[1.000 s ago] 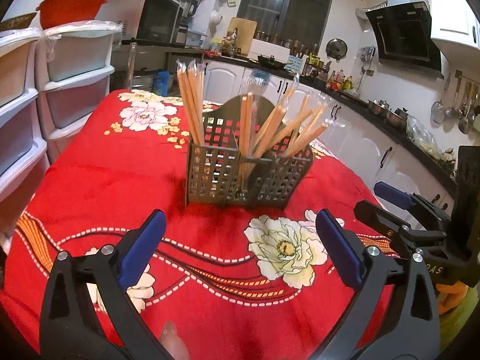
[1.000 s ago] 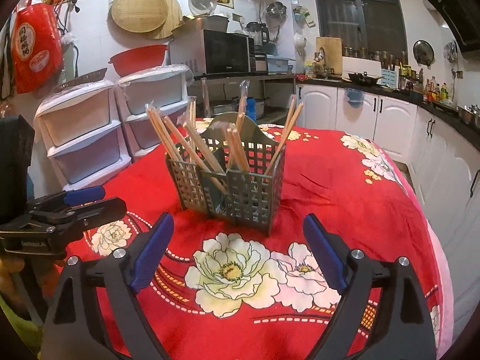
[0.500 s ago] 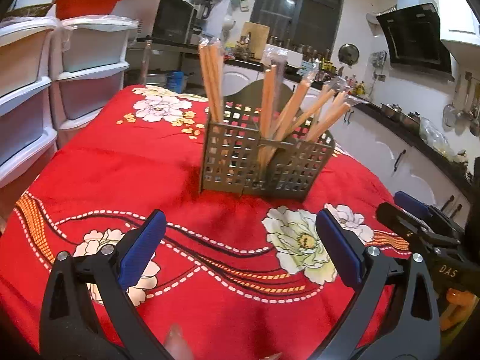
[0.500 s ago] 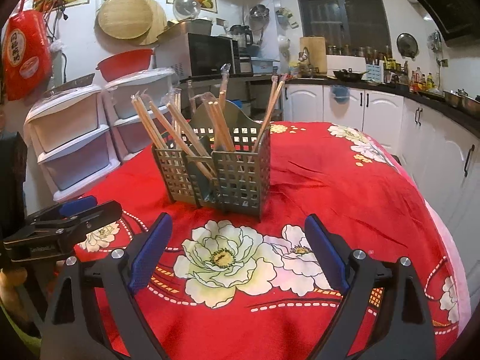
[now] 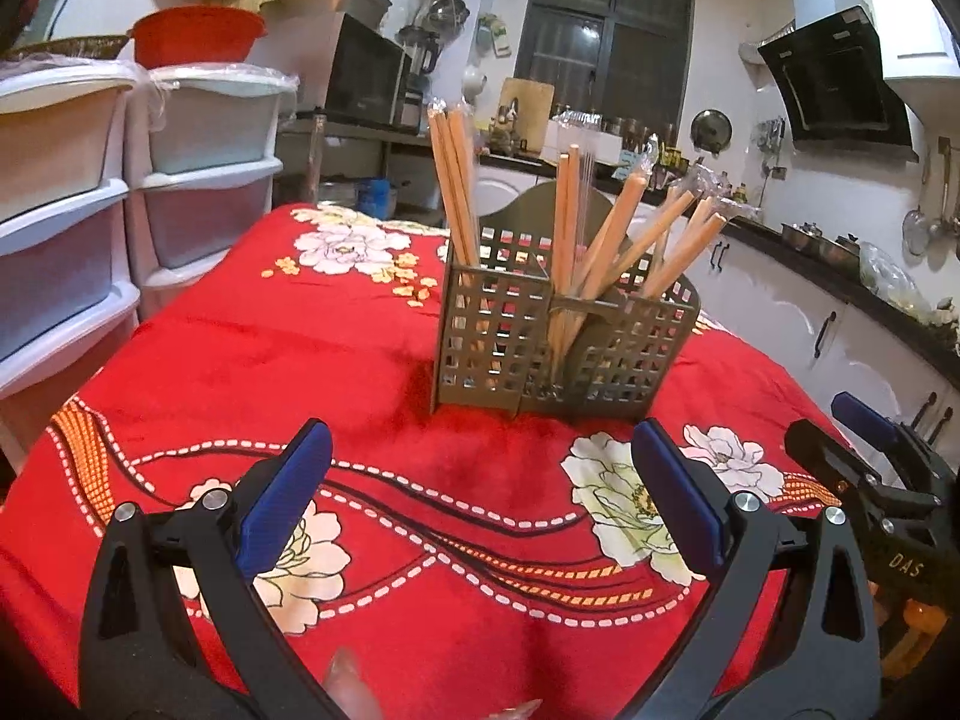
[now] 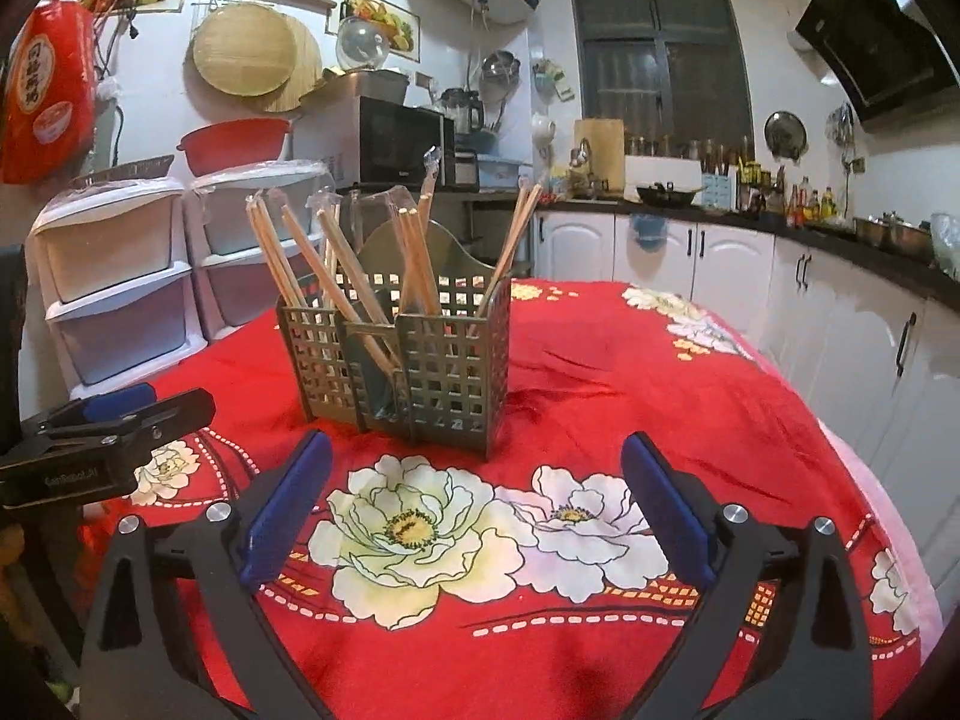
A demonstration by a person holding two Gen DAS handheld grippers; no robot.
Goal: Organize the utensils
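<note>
A grey-green lattice utensil caddy point(image 5: 564, 342) stands in the middle of the red flowered tablecloth point(image 5: 300, 360); it also shows in the right wrist view point(image 6: 408, 360). Several wrapped wooden chopsticks point(image 5: 456, 186) stand in its compartments, leaning outward point(image 6: 312, 264). My left gripper point(image 5: 480, 501) is open and empty, low over the cloth in front of the caddy. My right gripper point(image 6: 477, 504) is open and empty, also in front of the caddy. Each gripper shows at the edge of the other's view, the right point(image 5: 864, 468) and the left point(image 6: 108, 426).
White plastic drawer units point(image 5: 90, 210) stand left of the table, with a red basin point(image 5: 198, 36) on top. A microwave point(image 6: 402, 147) sits behind. Kitchen counters and white cabinets point(image 6: 810, 288) run along the right. The table's edge drops off on the right point(image 6: 888, 510).
Both grippers have dropped lower and tilted up, so the caddy stands taller and closer in each view. Both stay open and empty. The caddy and chopsticks have not moved.
</note>
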